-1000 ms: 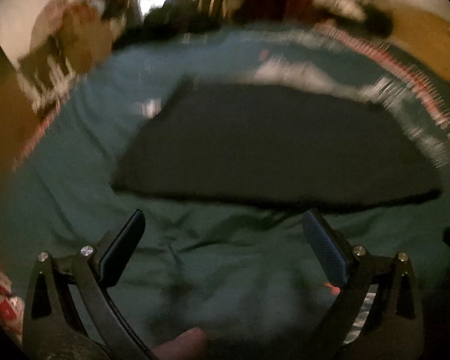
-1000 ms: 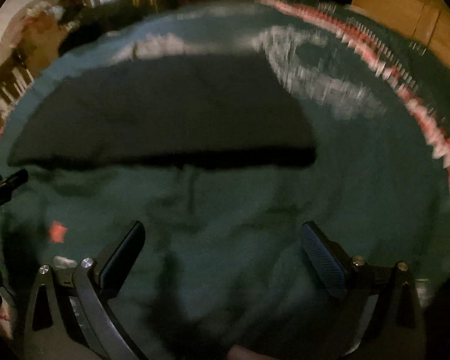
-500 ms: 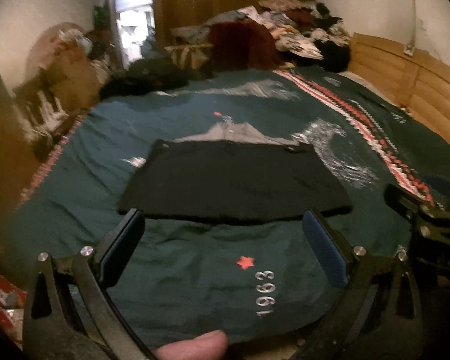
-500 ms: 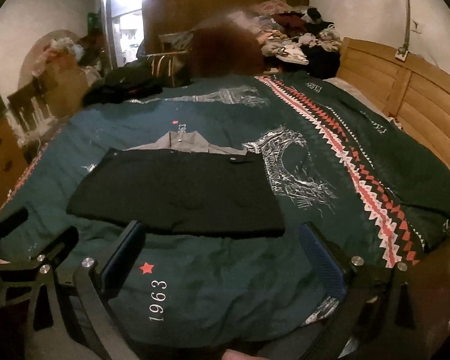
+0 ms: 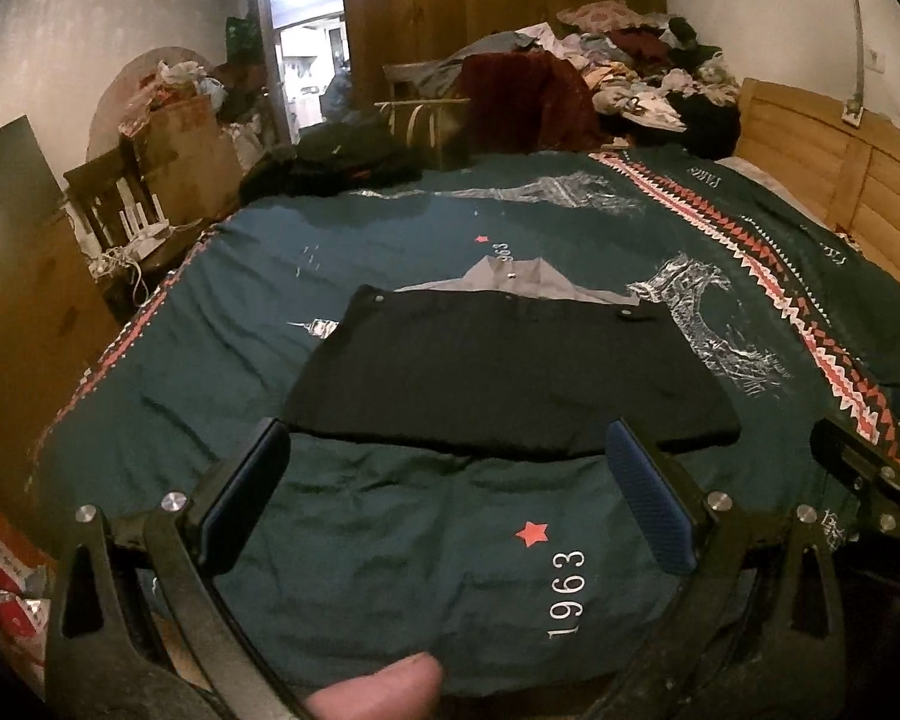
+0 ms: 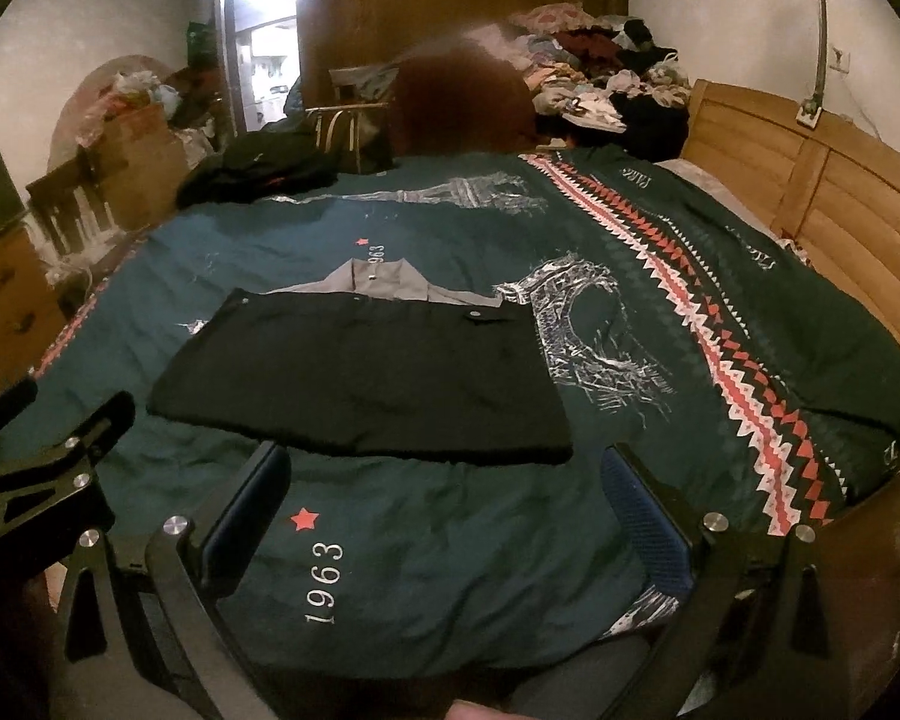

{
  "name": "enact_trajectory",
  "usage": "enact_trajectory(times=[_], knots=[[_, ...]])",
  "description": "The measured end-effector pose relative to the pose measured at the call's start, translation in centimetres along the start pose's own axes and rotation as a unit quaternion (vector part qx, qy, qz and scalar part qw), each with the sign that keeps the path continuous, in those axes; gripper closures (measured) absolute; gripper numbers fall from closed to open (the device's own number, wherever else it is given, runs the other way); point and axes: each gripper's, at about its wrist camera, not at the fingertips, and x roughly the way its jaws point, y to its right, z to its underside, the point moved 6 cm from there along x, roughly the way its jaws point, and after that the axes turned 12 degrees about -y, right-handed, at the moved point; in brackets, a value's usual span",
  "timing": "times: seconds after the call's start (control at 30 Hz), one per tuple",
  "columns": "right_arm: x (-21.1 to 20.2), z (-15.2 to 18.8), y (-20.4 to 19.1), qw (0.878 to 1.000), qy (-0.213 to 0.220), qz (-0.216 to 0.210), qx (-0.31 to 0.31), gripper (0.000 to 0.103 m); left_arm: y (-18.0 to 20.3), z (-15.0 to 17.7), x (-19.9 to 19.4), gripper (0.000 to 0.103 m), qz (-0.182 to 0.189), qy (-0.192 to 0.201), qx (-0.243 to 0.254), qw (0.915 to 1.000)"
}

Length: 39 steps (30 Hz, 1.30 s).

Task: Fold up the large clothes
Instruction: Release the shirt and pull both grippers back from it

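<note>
A black garment (image 5: 510, 372) lies folded flat in a rectangle on the teal bedspread (image 5: 390, 528), with a grey collar (image 5: 510, 276) showing at its far edge. It also shows in the right wrist view (image 6: 366, 372). My left gripper (image 5: 450, 504) is open and empty, held back from the garment's near edge. My right gripper (image 6: 450, 516) is open and empty, also near the bed's front edge. Each gripper shows at the side of the other's view.
A wooden headboard (image 5: 840, 180) runs along the right. A heap of clothes (image 5: 630, 66) lies at the bed's far end, with a chair (image 5: 426, 120) and dark clothing (image 5: 330, 162) beside it. Cluttered furniture (image 5: 150, 168) stands on the left.
Both grippers have pulled back and up from the garment's near edge, so the whole bed and room have come into view. The garment has stayed flat.
</note>
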Motion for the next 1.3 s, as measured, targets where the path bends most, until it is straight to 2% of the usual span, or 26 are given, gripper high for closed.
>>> enact_trajectory(times=[0.3, 0.77, 0.93, 1.07, 1.3], knots=[[1.3, 0.7, 0.3, 1.0, -0.022, -0.022, 0.005, 0.0, 1.2, 0.7, 0.5, 0.0, -0.013, -0.019, 0.018, 0.9996], [2.6, 1.5, 0.8, 0.999, -0.039, -0.022, 0.011, 0.0, 1.7, 1.3, 0.5, 0.0, -0.034, -0.025, 0.035, 0.9985], [2.7, 3.1, 0.8, 0.998, -0.035, -0.034, 0.032, 0.0, 1.3, 1.4, 0.5, 0.0, -0.051, -0.029, 0.035, 0.9976], [2.3, 5.2, 0.6, 0.996, -0.033, -0.063, 0.06, 0.0, 0.8, 1.5, 0.5, 0.0, -0.065, -0.028, 0.033, 0.997], [1.4, 6.5, 0.3, 0.995, -0.018, -0.075, 0.063, 0.0, 0.6, 1.7, 1.1, 0.0, -0.063, -0.044, 0.034, 0.9965]])
